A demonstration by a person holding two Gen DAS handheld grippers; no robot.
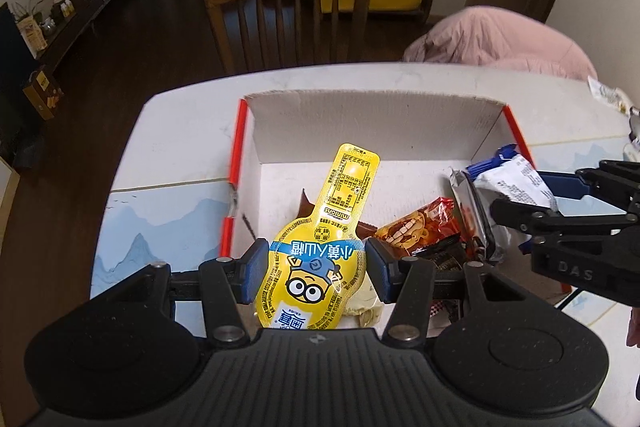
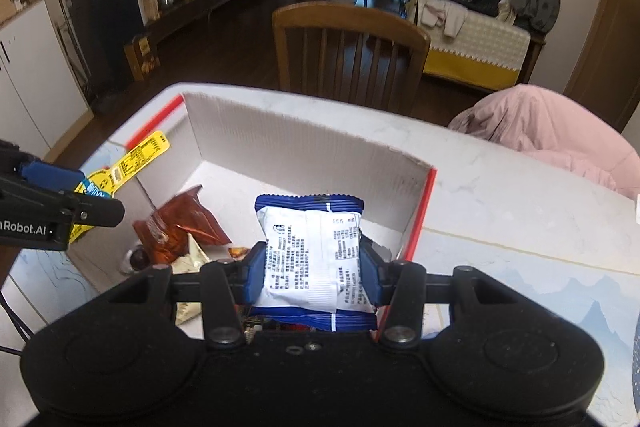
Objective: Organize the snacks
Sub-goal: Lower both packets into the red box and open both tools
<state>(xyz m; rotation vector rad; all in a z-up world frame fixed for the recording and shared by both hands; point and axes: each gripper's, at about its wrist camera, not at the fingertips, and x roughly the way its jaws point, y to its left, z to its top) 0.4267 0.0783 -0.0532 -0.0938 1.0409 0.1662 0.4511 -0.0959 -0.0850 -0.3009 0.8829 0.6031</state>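
My left gripper [image 1: 316, 273] is shut on a yellow bottle-shaped Minions pouch [image 1: 332, 235], its blue pads pressing both sides of the wide body; the pouch hangs over the open cardboard box [image 1: 360, 115]. From the right wrist view the same pouch [image 2: 132, 163] shows at the box's left wall. My right gripper [image 2: 312, 273] is shut on a blue-and-white snack packet [image 2: 312, 251], held over the right part of the box [image 2: 304, 143]. That packet [image 1: 508, 183] appears at the right in the left wrist view. A red-brown snack bag [image 1: 424, 227] [image 2: 180, 227] lies on the box floor.
The red-edged box stands on a white table [image 1: 180, 147] with blue mountain prints. A wooden chair [image 1: 288, 11] stands behind the table, and a pink garment [image 1: 504, 43] lies at the far right. Other wrappers lie in the box's near part.
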